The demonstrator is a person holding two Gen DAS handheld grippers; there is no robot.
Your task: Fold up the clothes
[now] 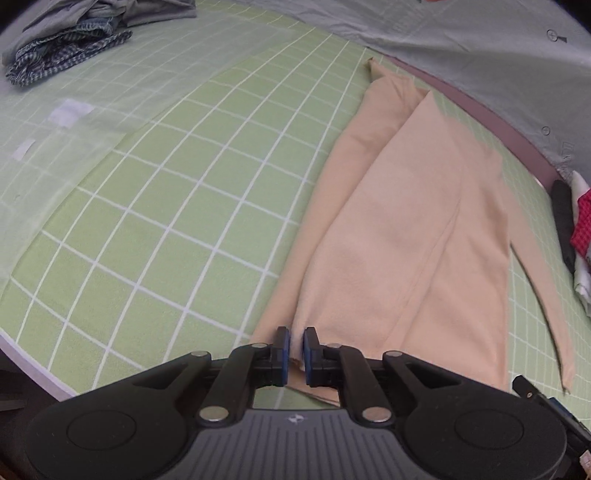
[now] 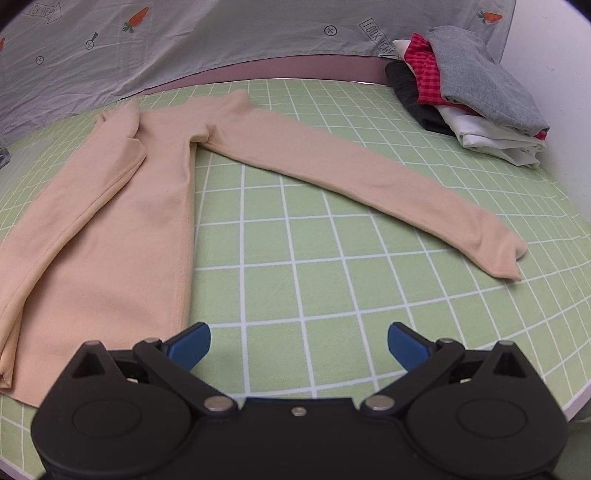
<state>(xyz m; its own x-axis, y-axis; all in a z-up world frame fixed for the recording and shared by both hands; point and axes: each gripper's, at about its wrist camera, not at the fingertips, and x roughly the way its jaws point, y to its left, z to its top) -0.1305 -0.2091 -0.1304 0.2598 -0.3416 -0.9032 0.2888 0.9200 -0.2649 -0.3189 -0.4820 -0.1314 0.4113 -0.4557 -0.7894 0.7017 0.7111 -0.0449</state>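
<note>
A green mat with white squares (image 2: pixel 332 258) covers the counter under both tools. Behind it, far ahead of the tools, hangs a grey sheet with little carrots (image 2: pixel 221 33) on it.

A long peach shirt (image 2: pixel 110 229) lies flat on the mat. In the right wrist view its body is ahead and to the left of the right tool (image 2: pixel 299 341). One sleeve (image 2: pixel 369 177) stretches out ahead of that tool and off to the right, with the cuff lying on the mat. The other sleeve is folded over the body on the far left side.

The right tool is wide open. Its two blue fingers (image 2: pixel 190 343) are far apart and hold nothing. The shirt's bottom edge is just beside its left finger.

The left tool (image 1: pixel 295 341) is almost closed. Its blue fingers (image 1: pixel 282 343) pinch the bottom edge of the peach shirt (image 1: pixel 406 236), which runs away ahead of it.

A stack of folded clothes (image 2: pixel 476 96), grey on top with red and white below, sits far ahead and to the right of the right tool. A messy heap of blue and grey clothes (image 1: pixel 70 40) sits far ahead and to the left of the left tool.
</note>
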